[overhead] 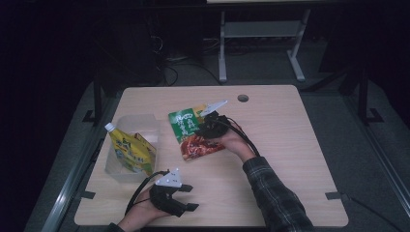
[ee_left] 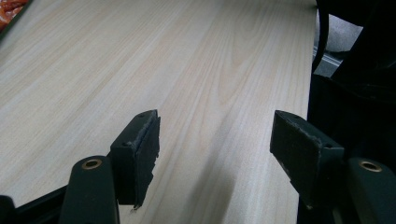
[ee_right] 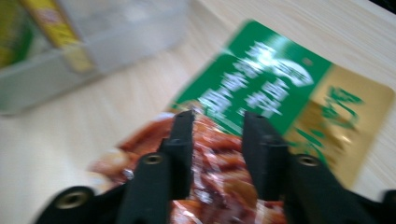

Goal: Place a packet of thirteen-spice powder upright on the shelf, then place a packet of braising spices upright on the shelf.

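A flat food packet (overhead: pixel 186 123), green at the top and red with a dish pictured at the bottom, lies near the middle of the wooden table (overhead: pixel 285 145). My right gripper (overhead: pixel 199 133) hovers over its lower half. In the right gripper view the packet (ee_right: pixel 280 79) lies under the jaws, which stand a little apart with my right gripper (ee_right: pixel 217 123) over the red print; the frame is blurred and no pinch shows. My left gripper (overhead: pixel 189 197) rests at the table's near edge, and in its own view my left gripper (ee_left: pixel 215 140) is open over bare wood.
A clear plastic bin (overhead: pixel 140 121) stands at the table's left with a yellow spouted pouch (overhead: pixel 128 152) leaning in it. The bin (ee_right: pixel 56 70) and pouch (ee_right: pixel 51 32) sit beyond the packet. A cable hole (overhead: pixel 243 98) is at the far edge.
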Demonstrator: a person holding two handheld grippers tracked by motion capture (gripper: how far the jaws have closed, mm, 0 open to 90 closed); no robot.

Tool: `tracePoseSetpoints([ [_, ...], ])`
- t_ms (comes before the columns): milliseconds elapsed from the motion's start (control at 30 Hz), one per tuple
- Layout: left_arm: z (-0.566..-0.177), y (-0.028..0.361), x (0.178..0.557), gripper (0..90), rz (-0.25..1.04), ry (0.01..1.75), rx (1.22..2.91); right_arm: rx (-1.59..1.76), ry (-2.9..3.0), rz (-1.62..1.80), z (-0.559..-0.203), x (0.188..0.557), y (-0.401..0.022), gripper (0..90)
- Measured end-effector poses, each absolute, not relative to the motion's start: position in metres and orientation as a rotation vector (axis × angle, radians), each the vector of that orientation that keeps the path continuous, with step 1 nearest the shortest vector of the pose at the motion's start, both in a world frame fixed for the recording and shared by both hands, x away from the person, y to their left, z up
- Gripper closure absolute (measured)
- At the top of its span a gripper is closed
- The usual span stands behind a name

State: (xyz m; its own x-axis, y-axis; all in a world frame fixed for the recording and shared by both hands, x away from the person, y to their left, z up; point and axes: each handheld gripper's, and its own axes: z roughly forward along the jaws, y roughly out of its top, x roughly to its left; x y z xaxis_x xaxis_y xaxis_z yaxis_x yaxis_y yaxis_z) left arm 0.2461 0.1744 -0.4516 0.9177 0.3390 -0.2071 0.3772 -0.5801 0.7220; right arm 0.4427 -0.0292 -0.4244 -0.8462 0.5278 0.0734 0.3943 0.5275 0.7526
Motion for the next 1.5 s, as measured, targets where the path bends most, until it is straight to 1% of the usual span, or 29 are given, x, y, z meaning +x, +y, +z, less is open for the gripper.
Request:
tracePoseSetpoints([
  [100,-0.451,0.175,0.246,32.4,-0.059,0.503,2.238,0.819,2.604,1.156,-0.434,0.450,-0.031,82.0],
  [267,-0.451,0.176,0.247,32.4,-0.056,0.498,2.238,0.797,2.627,1.039,-0.450,0.455,-0.027,89.4],
  [367,-0.450,0.176,0.246,32.5,-0.057,0.500,2.238,0.788,2.639,0.987,-0.458,0.455,-0.026,89.8],
  [533,-0.451,0.176,0.246,32.5,-0.054,0.507,2.239,0.777,2.656,0.938,-0.459,0.453,-0.027,90.0],
  [867,-0.452,0.175,0.245,32.5,-0.054,0.501,2.250,0.719,2.700,0.899,-0.459,0.435,-0.036,90.0],
  [1000,-0.452,0.174,0.246,32.5,-0.055,0.500,2.249,0.671,2.727,0.881,-0.458,0.426,-0.031,90.0],
  [1367,-0.452,0.174,0.246,32.5,-0.058,0.502,2.250,0.530,2.800,0.976,-0.460,0.401,-0.008,90.0],
  [1500,-0.451,0.174,0.246,32.5,-0.060,0.504,2.244,0.477,2.813,0.971,-0.458,0.400,-0.004,90.0],
])
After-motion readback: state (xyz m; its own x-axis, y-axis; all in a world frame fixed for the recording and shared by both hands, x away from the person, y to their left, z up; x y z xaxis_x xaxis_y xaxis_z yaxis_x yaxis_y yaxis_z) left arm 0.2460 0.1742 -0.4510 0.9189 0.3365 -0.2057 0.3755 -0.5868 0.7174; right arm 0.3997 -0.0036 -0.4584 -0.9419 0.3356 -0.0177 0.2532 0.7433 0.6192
